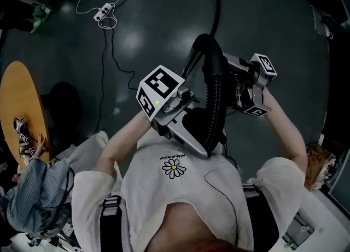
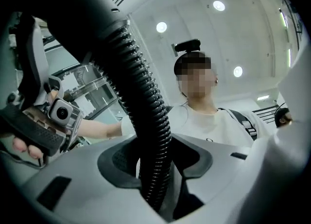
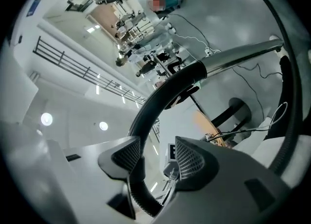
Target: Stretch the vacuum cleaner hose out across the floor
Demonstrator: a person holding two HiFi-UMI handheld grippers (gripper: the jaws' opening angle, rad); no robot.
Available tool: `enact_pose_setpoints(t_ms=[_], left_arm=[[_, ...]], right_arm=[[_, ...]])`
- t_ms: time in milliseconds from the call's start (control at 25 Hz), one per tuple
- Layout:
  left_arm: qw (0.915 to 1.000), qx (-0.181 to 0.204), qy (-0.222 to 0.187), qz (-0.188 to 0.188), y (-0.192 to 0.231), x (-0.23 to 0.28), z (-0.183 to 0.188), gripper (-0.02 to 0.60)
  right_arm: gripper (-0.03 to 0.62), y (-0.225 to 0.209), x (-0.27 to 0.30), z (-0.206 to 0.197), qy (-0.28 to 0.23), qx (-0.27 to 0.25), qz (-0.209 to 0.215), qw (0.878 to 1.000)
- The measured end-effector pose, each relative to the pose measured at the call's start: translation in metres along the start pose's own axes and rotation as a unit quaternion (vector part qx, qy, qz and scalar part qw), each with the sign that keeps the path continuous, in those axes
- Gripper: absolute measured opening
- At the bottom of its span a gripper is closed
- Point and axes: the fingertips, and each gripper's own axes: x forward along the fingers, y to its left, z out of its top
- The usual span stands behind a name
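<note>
While the vacuum cleaner hose (image 1: 214,109) is held up in front of the person's chest, its ribbed length runs in the head view from 12 o'clock down to 6 o'clock, clear of the dark floor (image 1: 164,21). Its long axis is close to upright in that picture. At the upper end it passes into a smooth curved black end (image 1: 205,46) that arches over toward 11 o'clock. The left gripper (image 1: 205,144) comes in from 9 o'clock at the hose's lower part. In the left gripper view the ribbed hose (image 2: 141,101) rises from 6 o'clock toward 11 o'clock, filling the narrow gap between the left gripper's (image 2: 155,162) pads (image 2: 119,161), which press on it from both sides. The right gripper (image 1: 221,68) reaches in from 3 o'clock near the curved end. In the right gripper view its (image 3: 158,157) jaws stand fairly wide. The curved black end (image 3: 155,96) passes between them against the 9 o'clock pad (image 3: 129,156), with a clear gap to the other pad (image 3: 190,160). Beyond the curve, a chrome tube (image 3: 243,53) points toward 2 o'clock. On the floor in the head view, a round wooden table (image 1: 19,103) sits at 9 o'clock and a power strip (image 1: 104,11) lies at 11 o'clock.
</note>
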Motion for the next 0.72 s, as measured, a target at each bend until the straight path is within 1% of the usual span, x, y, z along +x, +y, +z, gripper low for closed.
enact_pose_setpoints(t_ms=[80, 120, 160, 200, 240, 320, 400, 480, 560, 640, 720], left_arm=[[0.9998, 0.006, 0.018, 0.003, -0.004, -0.005, 0.004, 0.187], [0.9996, 0.009, 0.027, 0.009, -0.006, -0.009, 0.006, 0.187], [0.9991, 0.009, 0.037, 0.017, -0.006, -0.015, 0.008, 0.187], [0.9984, 0.008, 0.048, 0.027, -0.005, -0.021, 0.011, 0.187], [0.9974, 0.004, 0.061, 0.037, -0.002, -0.026, 0.014, 0.187], [0.9949, -0.005, 0.087, 0.050, 0.005, -0.038, 0.021, 0.187], [0.9920, -0.012, 0.110, 0.060, 0.014, -0.054, 0.033, 0.187], [0.9887, -0.010, 0.129, 0.077, 0.024, -0.068, 0.046, 0.186], [0.9840, -0.007, 0.147, 0.101, 0.034, -0.071, 0.050, 0.186], [0.9805, -0.007, 0.159, 0.114, 0.041, -0.063, 0.048, 0.186], [0.9779, -0.001, 0.170, 0.121, 0.042, -0.062, 0.047, 0.183]], right_arm=[[0.233, 0.021, -0.002, 0.009, -0.027, -0.007, 0.022, 0.999], [0.233, 0.034, 0.000, 0.015, -0.037, -0.019, 0.031, 0.999], [0.235, 0.043, 0.006, 0.020, -0.037, -0.036, 0.027, 0.998], [0.235, 0.047, 0.014, 0.025, -0.028, -0.050, 0.011, 0.998], [0.235, 0.046, 0.024, 0.029, -0.011, -0.053, -0.012, 0.998], [0.236, 0.038, 0.046, 0.037, 0.029, -0.028, -0.045, 0.998], [0.235, 0.039, 0.068, 0.054, 0.055, -0.012, -0.063, 0.996], [0.236, 0.041, 0.085, 0.073, 0.063, -0.010, -0.075, 0.995], [0.236, 0.040, 0.090, 0.084, 0.058, -0.013, -0.078, 0.995], [0.236, 0.042, 0.093, 0.082, 0.058, -0.030, -0.075, 0.995], [0.236, 0.044, 0.108, 0.078, 0.065, -0.057, -0.081, 0.993]])
